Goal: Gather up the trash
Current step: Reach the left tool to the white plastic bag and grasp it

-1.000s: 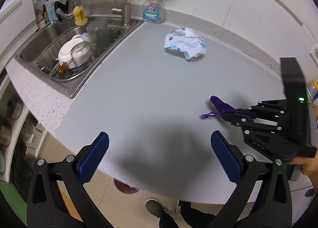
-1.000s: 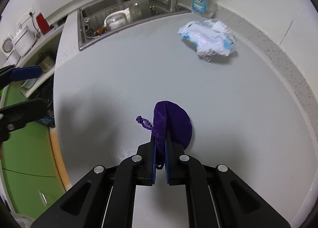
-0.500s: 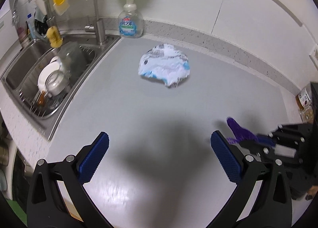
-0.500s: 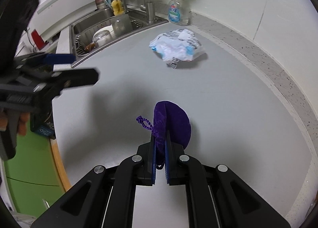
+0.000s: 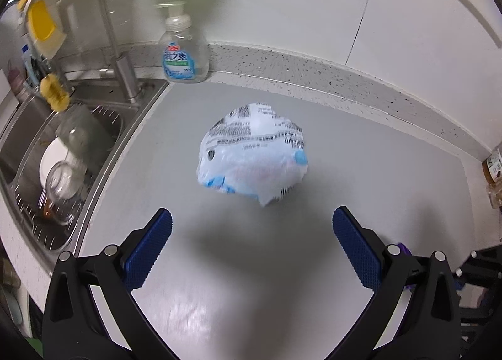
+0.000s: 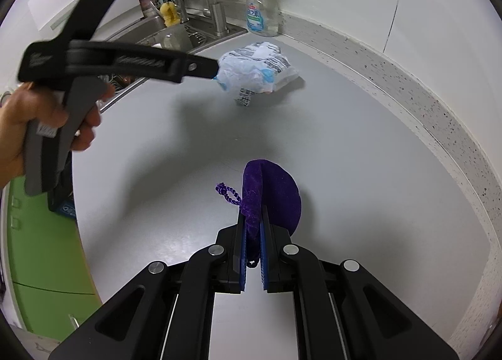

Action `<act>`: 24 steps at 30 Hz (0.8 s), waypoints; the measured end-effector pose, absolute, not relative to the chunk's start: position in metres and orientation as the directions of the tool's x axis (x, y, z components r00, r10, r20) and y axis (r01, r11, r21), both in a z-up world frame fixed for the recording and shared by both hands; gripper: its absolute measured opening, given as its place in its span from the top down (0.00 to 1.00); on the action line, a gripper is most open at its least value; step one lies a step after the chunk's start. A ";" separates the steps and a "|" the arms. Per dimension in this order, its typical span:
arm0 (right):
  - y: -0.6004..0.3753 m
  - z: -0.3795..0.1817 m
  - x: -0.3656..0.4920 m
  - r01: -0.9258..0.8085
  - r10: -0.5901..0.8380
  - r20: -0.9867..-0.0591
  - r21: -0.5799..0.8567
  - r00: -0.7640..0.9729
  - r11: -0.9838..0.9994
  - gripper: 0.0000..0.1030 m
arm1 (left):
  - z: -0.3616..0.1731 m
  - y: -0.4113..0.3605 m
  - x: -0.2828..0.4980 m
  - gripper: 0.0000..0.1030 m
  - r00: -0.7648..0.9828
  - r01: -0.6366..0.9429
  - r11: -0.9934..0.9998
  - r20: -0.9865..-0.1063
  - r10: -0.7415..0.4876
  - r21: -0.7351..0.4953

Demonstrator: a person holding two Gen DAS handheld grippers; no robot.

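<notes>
— Crumpled plastic wrapper (image 5: pixel 252 153), white with blue patches and black print: where does it lie?

— On the grey countertop (image 5: pixel 360 172), out in the open part of it, between the sink (image 5: pixel 37 153) on one side and the speckled backsplash edge on the other. A soap dispenser bottle (image 5: pixel 183 52) stands behind it near the faucet (image 5: pixel 103 30), well apart from the wrapper.

— And the left gripper (image 5: pixel 251 240)?

— Its blue pads (image 5: pixel 147 247) stand wide apart, with nothing between them. In the left wrist view the wrapper sits just ahead of the fingertips, centred between them but not touched. From the right wrist view the same gripper (image 6: pixel 200 70) is seen side-on, its tip overlapping the near edge of the wrapper (image 6: pixel 259 70); whether it touches cannot be told from that angle. A hand (image 6: pixel 47 121) grips its handle.

— What does the right gripper (image 6: pixel 252 253) hold?

— A purple drawstring pouch (image 6: pixel 269 197). The two fingers are clamped on its gathered neck, and the rounded body of the pouch hangs out ahead of the tips over the countertop (image 6: pixel 360 146). A braided purple cord (image 6: pixel 229 193) loops out to the left of it.

— Is the pouch touching the counter?

— I cannot tell; it casts a shadow close beneath it. It is well apart from the wrapper.

— Anything in the sink?

— Dishes and a glass jar (image 5: pixel 64 190) in a wire rack, somewhat blurred.
</notes>
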State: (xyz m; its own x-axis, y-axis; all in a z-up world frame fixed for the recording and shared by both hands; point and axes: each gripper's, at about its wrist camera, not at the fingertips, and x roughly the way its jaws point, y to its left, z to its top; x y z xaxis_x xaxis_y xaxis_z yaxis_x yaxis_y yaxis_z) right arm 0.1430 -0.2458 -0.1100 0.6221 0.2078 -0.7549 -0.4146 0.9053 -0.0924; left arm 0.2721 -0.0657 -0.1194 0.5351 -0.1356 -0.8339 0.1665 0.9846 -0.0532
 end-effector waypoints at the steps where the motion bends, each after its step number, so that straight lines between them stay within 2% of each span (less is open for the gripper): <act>1: -0.247 -0.110 0.144 -0.414 0.207 -0.756 -0.092 0.621 0.906 0.94 | -0.121 -0.067 0.276 0.03 0.534 0.168 0.984 -0.834 -0.136 -0.053; 11: -0.262 -0.107 0.151 -0.395 0.190 -0.761 -0.094 0.620 0.914 0.94 | -0.149 -0.074 0.330 0.03 0.507 0.169 0.985 -0.853 -0.125 -0.044; 22: -0.271 -0.111 0.157 -0.372 0.175 -0.770 -0.086 0.614 0.924 0.94 | -0.175 -0.083 0.351 0.03 0.509 0.191 0.981 -0.853 -0.114 -0.016; 23: -0.271 -0.111 0.157 -0.370 0.174 -0.770 -0.087 0.614 0.925 0.94 | -0.175 -0.084 0.351 0.04 0.514 0.196 0.981 -0.850 -0.116 -0.015; 24: -0.271 -0.111 0.157 -0.369 0.173 -0.770 -0.086 0.614 0.926 0.94 | -0.176 -0.085 0.351 0.17 0.514 0.202 0.979 -0.850 -0.118 -0.014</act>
State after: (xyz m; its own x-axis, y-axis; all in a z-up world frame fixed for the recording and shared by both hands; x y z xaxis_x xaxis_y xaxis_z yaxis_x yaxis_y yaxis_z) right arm 0.1566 -0.2713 -0.1109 0.6141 0.1732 -0.7700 -0.3686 0.9256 -0.0858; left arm 0.3512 -0.0855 -0.1759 0.5141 -0.1177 -0.8496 0.2018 0.9793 -0.0135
